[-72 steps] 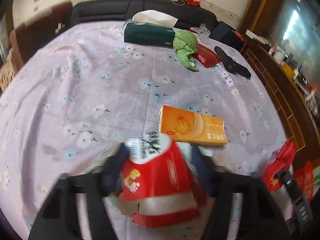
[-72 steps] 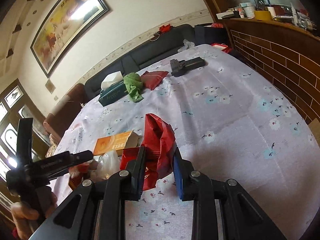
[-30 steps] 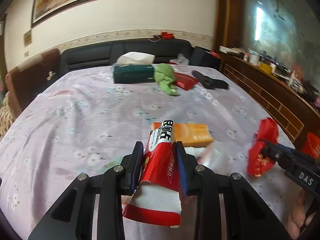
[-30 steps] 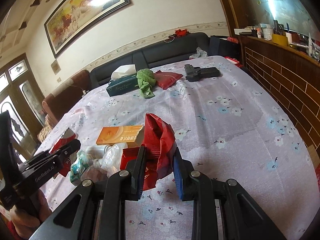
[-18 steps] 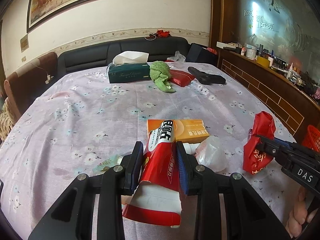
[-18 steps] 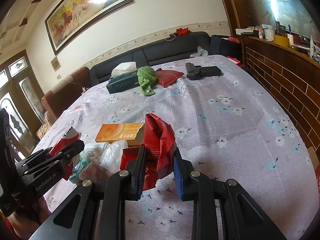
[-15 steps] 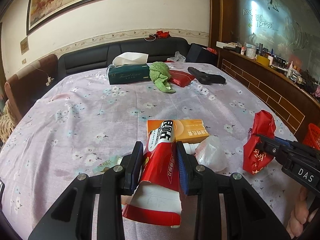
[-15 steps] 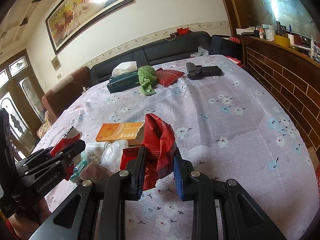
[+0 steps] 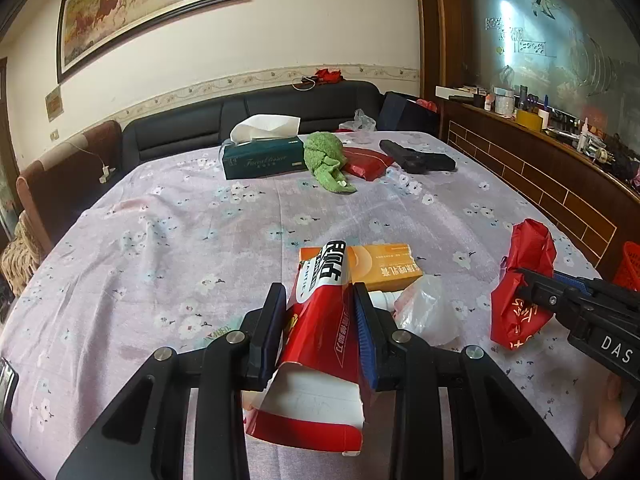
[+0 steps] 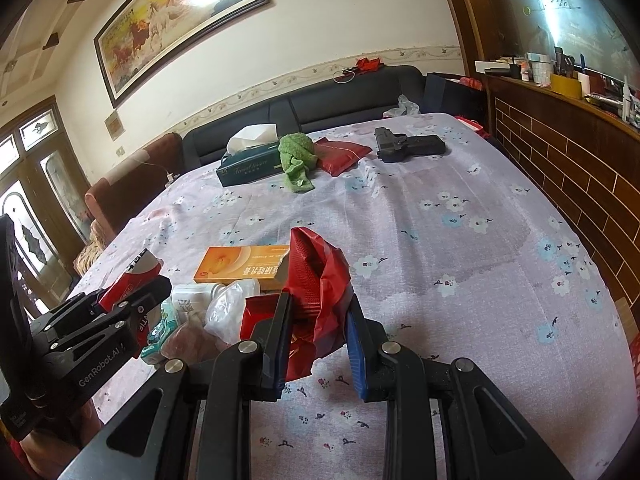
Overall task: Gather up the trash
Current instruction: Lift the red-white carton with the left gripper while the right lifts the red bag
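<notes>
This is a lived-in home, a sitting or dining room. A large table under a lilac floral tablecloth [image 9: 168, 240] stands before a black leather sofa [image 9: 256, 120], and a long framed painting of horses [image 9: 148, 8] hangs on the cream wall above a patterned border strip. Household odds and ends lie about: a green tissue box [image 9: 262, 158] and a green towel [image 9: 326, 160] on the table, a wooden sideboard [image 9: 540, 168] crowded with jars and small bottles along one wall, and a wood-framed glazed door [image 10: 36, 184] seen in the right wrist view.
</notes>
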